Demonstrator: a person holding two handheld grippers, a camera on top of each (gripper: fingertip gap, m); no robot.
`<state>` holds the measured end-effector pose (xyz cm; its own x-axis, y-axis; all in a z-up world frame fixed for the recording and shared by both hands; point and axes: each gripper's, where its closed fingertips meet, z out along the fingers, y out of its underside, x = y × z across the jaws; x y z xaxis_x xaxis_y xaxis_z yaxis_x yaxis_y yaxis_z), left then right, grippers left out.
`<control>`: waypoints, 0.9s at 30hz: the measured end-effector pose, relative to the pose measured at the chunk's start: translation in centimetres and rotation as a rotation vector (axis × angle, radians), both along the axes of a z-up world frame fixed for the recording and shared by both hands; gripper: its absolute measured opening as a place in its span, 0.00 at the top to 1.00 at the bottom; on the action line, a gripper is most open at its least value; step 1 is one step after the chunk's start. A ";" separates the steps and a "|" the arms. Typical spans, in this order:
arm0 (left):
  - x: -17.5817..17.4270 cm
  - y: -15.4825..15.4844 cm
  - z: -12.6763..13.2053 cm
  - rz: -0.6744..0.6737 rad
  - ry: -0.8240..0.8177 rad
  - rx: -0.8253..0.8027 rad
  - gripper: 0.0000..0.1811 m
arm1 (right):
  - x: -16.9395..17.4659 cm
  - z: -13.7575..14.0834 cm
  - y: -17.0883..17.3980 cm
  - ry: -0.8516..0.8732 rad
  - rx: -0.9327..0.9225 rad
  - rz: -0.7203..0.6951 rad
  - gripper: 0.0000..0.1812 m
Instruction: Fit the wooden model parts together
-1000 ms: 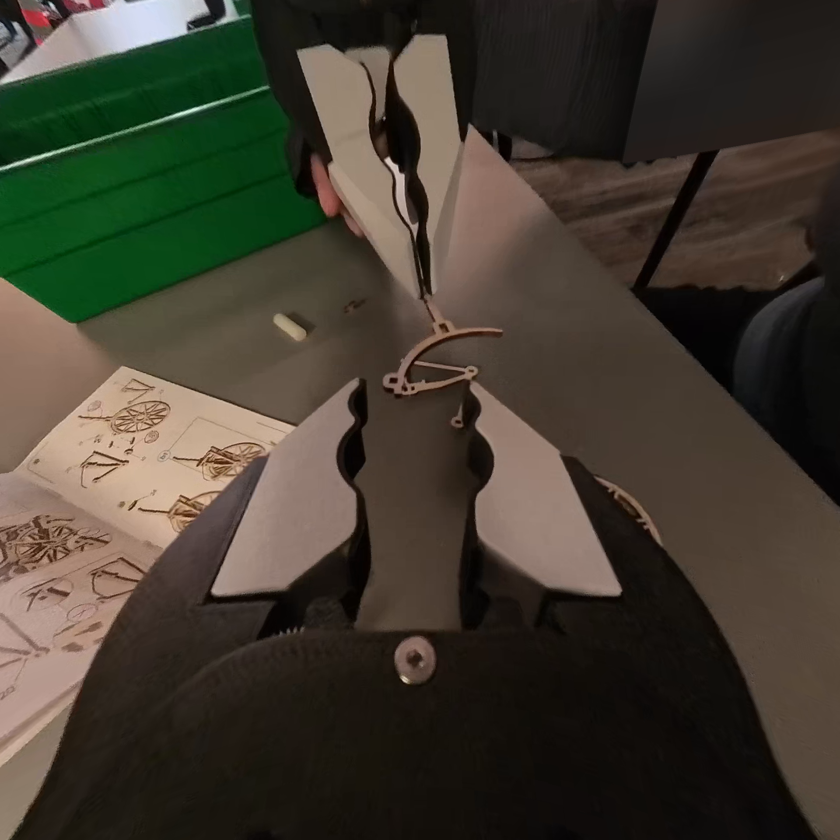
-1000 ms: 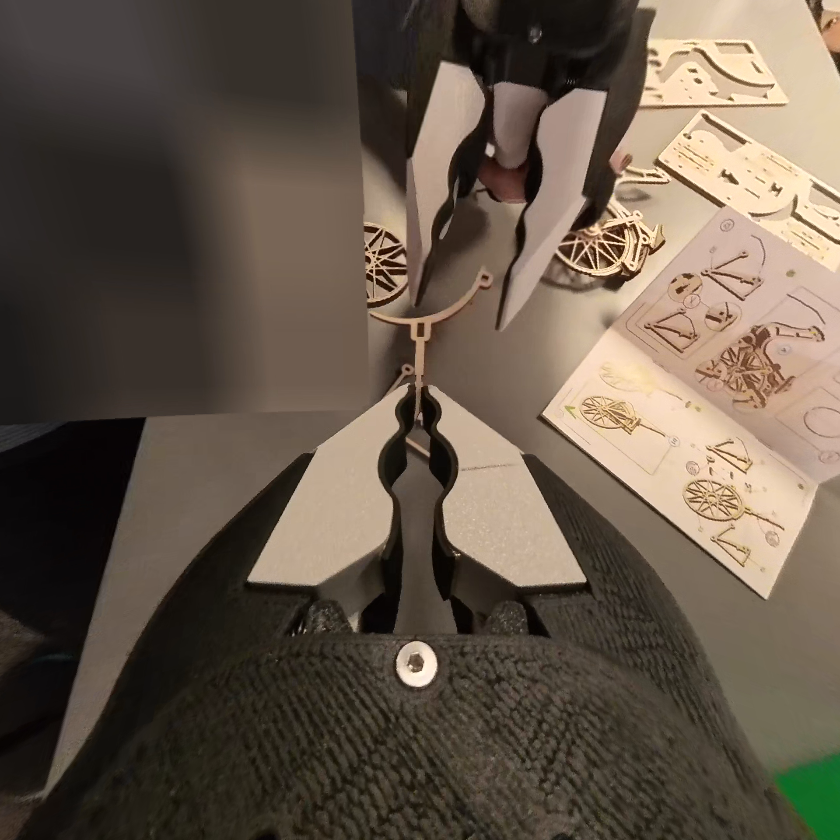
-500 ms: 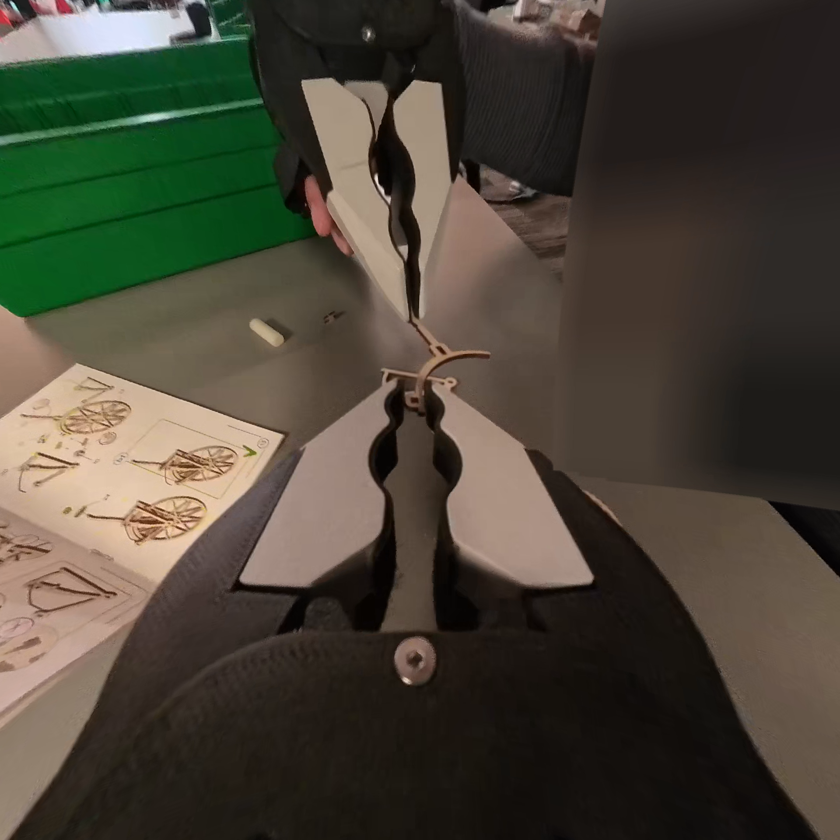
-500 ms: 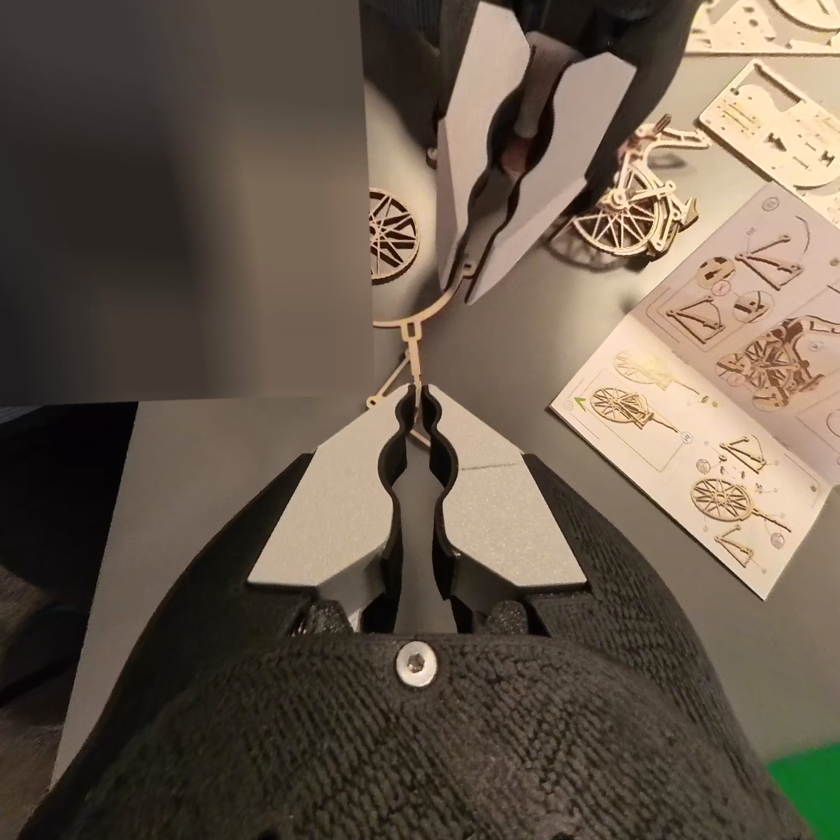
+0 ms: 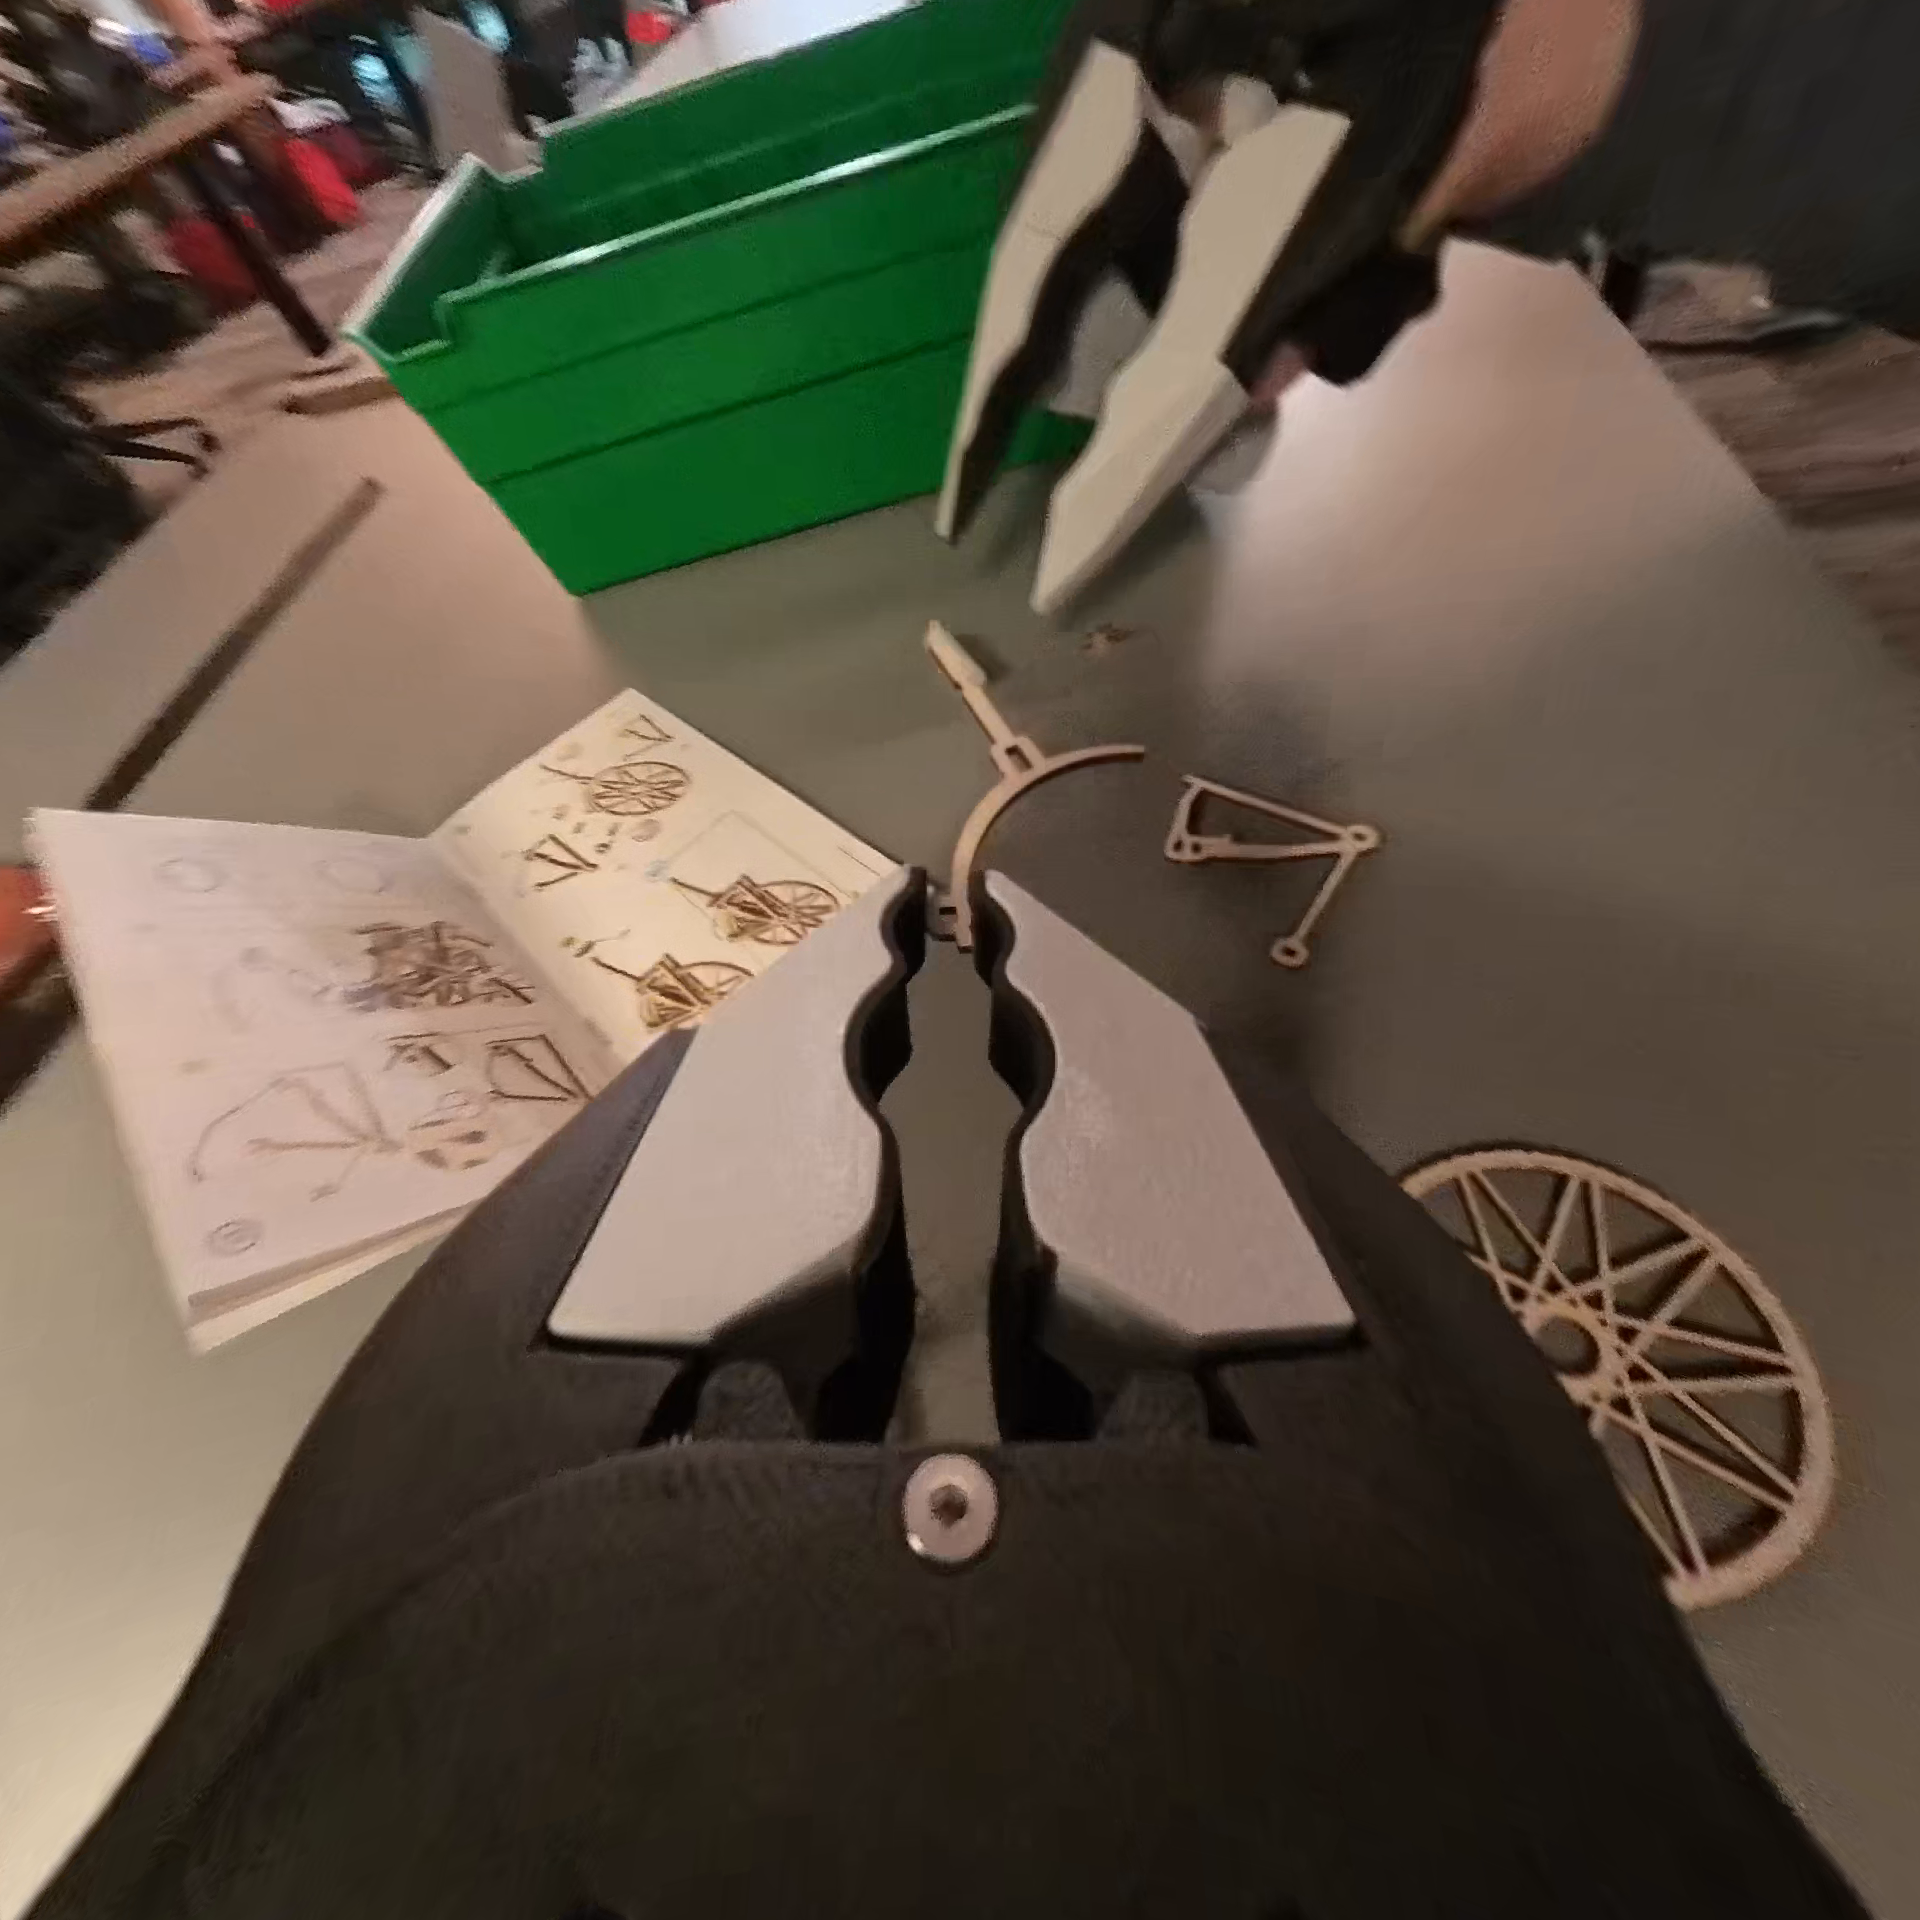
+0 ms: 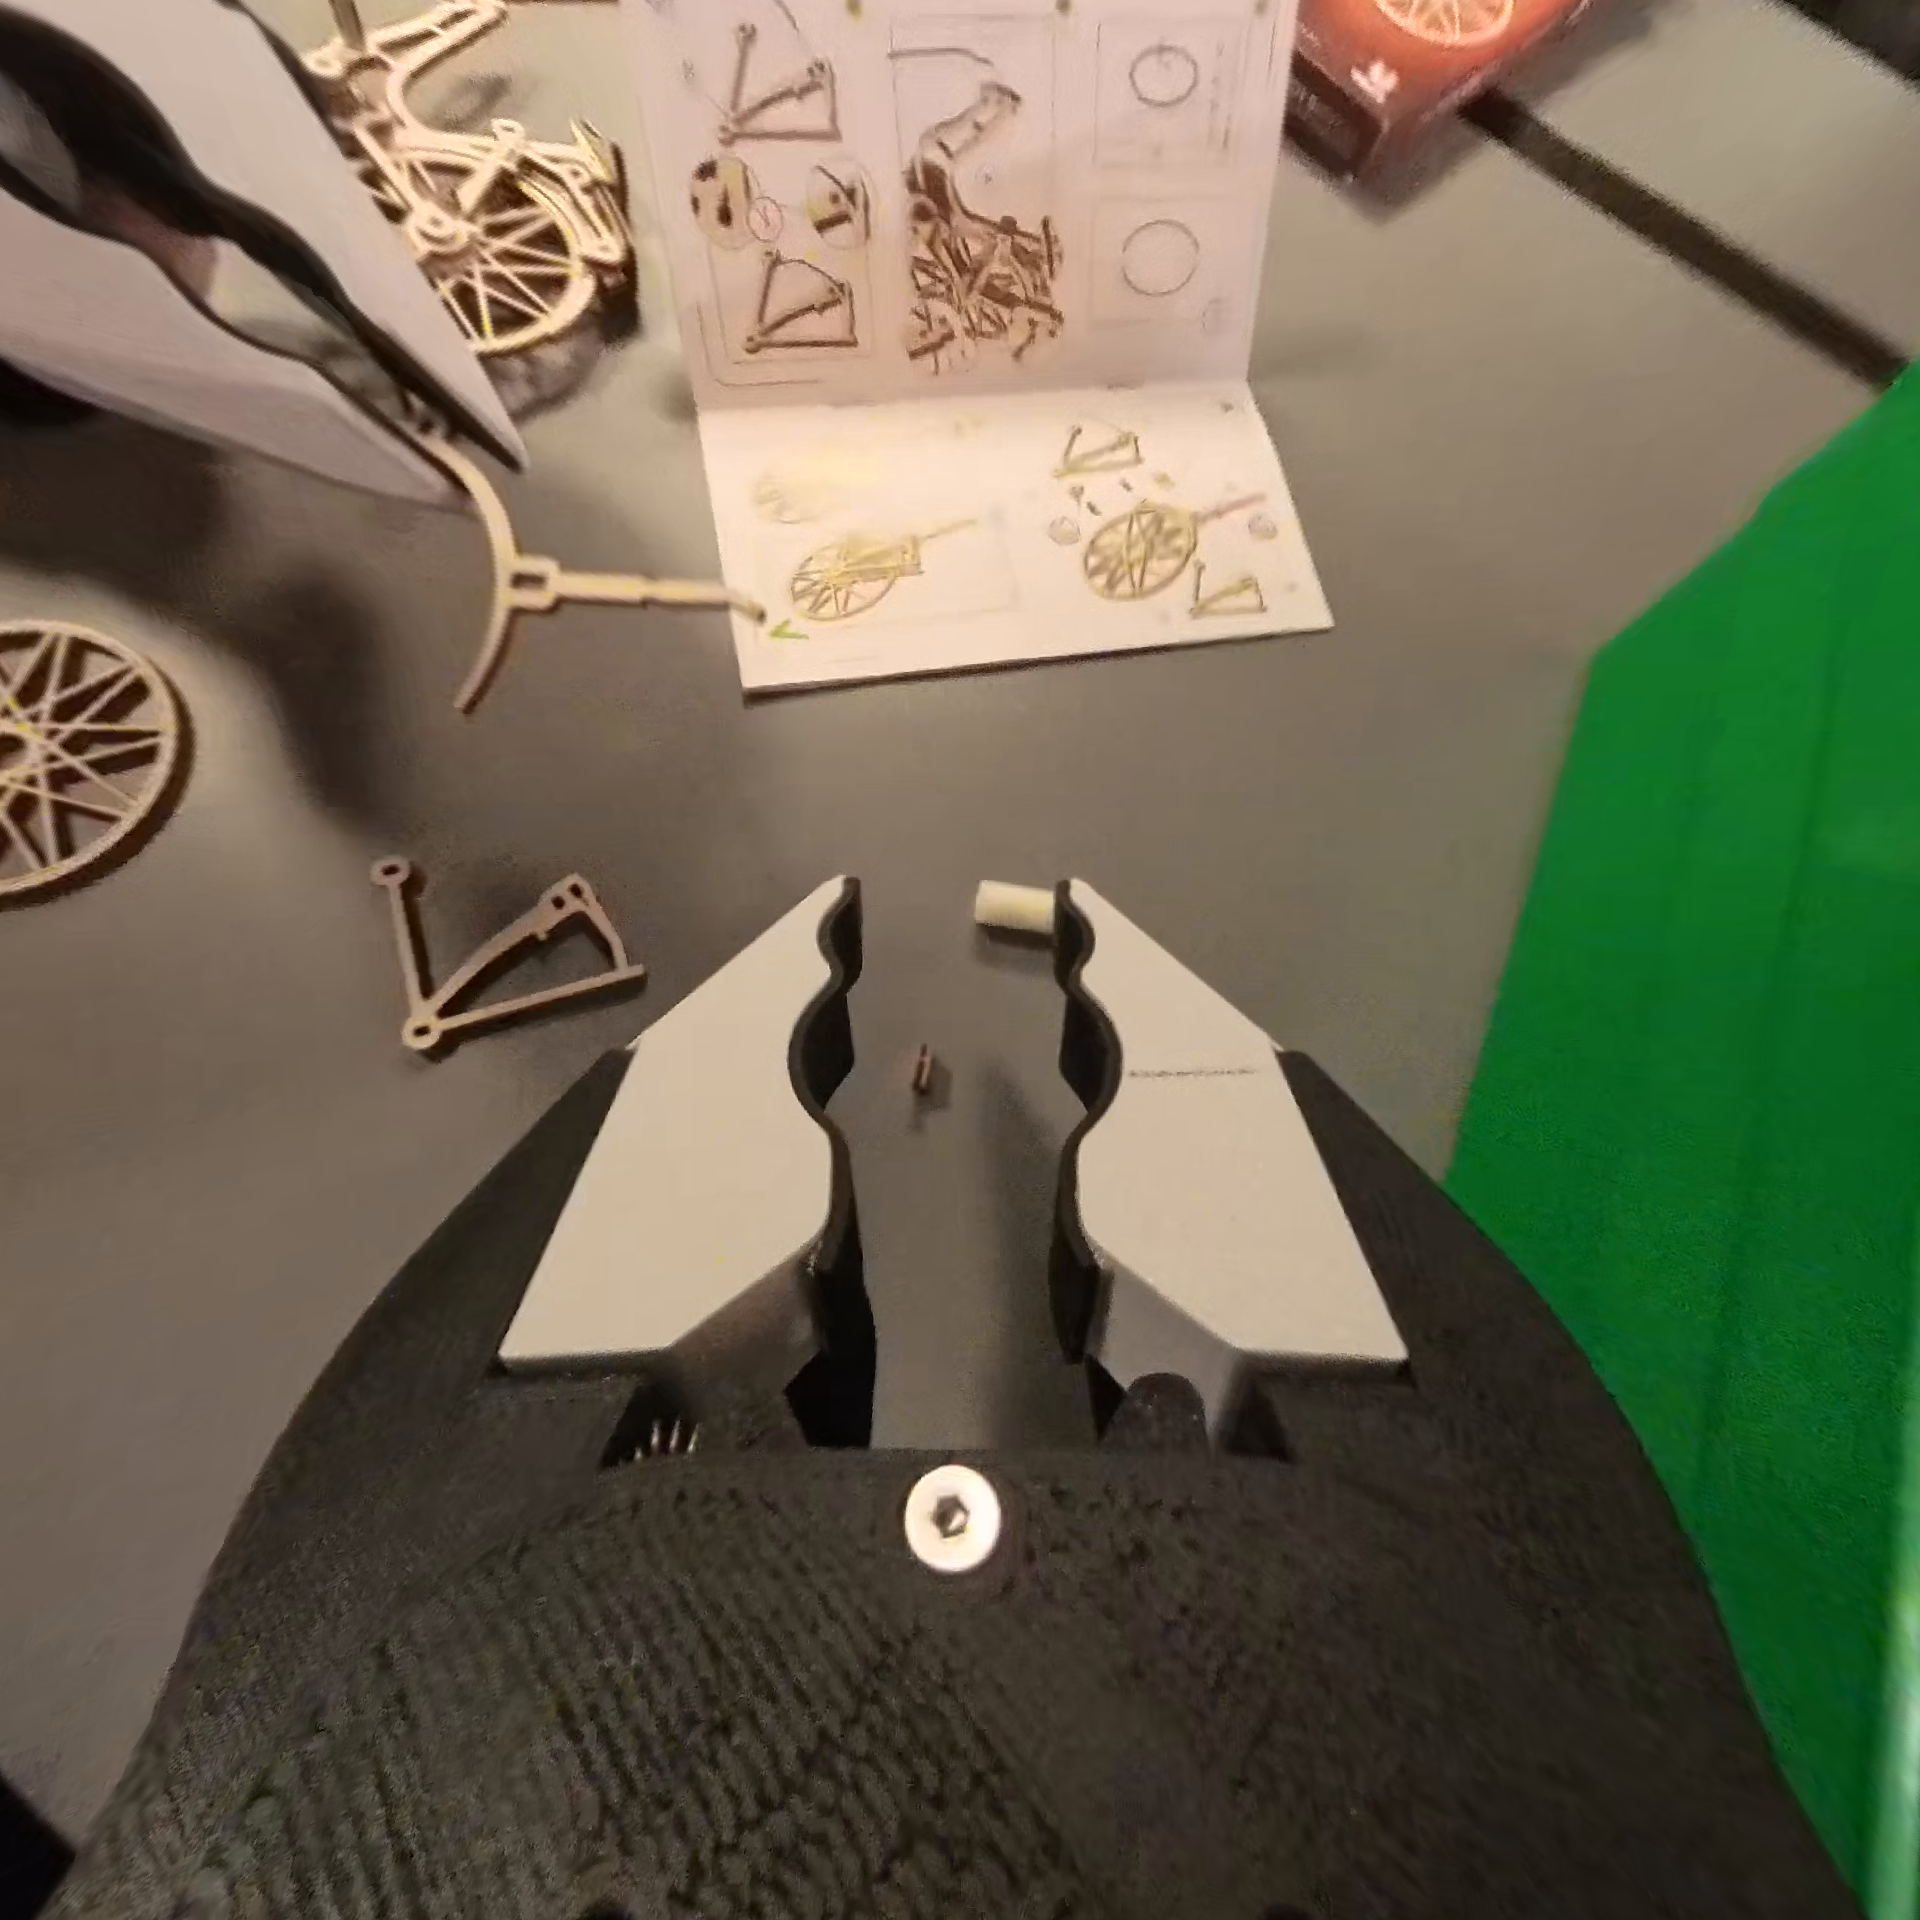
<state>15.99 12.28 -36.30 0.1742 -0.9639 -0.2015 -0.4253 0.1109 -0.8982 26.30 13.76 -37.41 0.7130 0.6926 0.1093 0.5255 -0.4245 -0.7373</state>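
My left gripper [image 5: 954,914] is shut on one end of a curved wooden arc with a straight stem [image 5: 1000,805] and holds it a little above the grey table. The arc [image 6: 509,582] and the left gripper [image 6: 473,468] also show at the upper left of the right wrist view. My right gripper [image 6: 961,904] is open and empty, low over the table; it also shows in the left wrist view [image 5: 1003,566]. A tiny dark peg [image 6: 923,1070] lies between its fingers. A small white cylinder [image 6: 1013,902] lies by its right fingertip. A triangular wooden frame [image 6: 499,966] lies to its left.
A spoked wooden wheel [image 5: 1621,1361] lies by the left gripper. An open instruction booklet [image 6: 987,416] lies beyond the right gripper. A part-built wooden bicycle [image 6: 488,229] and a red box [image 6: 1423,62] are farther off. Stacked green crates [image 5: 727,312] stand along the table edge [image 5: 1714,436]. My hands' fingertips stand some 11 centimetres from each other. It is some 4 centimetres from my right tips to the small white cylinder [image 6: 1013,902]. It is also in sight in the left wrist view [image 5: 959,665].
My left gripper closed on the arc. My right gripper has let go of the arc's stem, opened, and moved away and down toward the small peg. The left gripper has swung the arc aside.
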 end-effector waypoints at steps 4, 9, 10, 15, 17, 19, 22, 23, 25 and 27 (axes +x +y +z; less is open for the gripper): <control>0.1 0.0 0.3 0.050 -0.008 0.057 0.96 | 0.8 -1.5 -1.6 -0.059 -0.044 -0.038 0.82; 0.6 -0.6 0.1 0.060 -0.003 0.021 0.96 | 1.9 -2.7 -2.6 -0.082 -0.060 -0.071 0.90; 0.7 -0.7 0.0 0.061 -0.004 0.009 0.96 | 2.0 -2.9 -2.7 -0.075 -0.070 -0.073 0.90; 0.9 -1.4 -0.1 0.050 -0.002 -0.030 0.96 | 2.1 -3.5 -2.8 -0.039 -0.093 -0.076 0.95; 1.0 -1.7 -0.2 0.044 0.004 -0.027 0.96 | 2.1 -3.5 -2.6 -0.027 -0.087 -0.078 0.97; 1.1 -2.0 -0.3 0.039 0.014 -0.017 0.96 | 2.0 -3.6 -2.5 -0.018 -0.082 -0.078 0.98; 1.3 -2.3 -0.5 0.034 0.020 0.000 0.96 | 1.6 -3.6 -2.6 0.003 -0.074 -0.067 1.00; 1.3 -2.4 -0.6 0.033 0.024 0.004 0.96 | 1.5 -3.5 -2.6 0.006 -0.067 -0.063 1.00; 1.4 -2.5 -0.7 0.031 0.030 0.016 0.96 | 1.0 -3.0 -2.6 0.014 -0.017 -0.035 1.00; 1.5 -2.4 -0.9 0.036 0.043 0.032 0.96 | 0.5 -2.3 -2.5 0.027 0.029 -0.025 1.00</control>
<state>17.49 9.84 -37.24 0.1991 -0.9502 -0.2397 -0.4676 0.1229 -0.8754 26.81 11.25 -39.67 0.7329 0.6715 0.1095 0.4946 -0.4153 -0.7635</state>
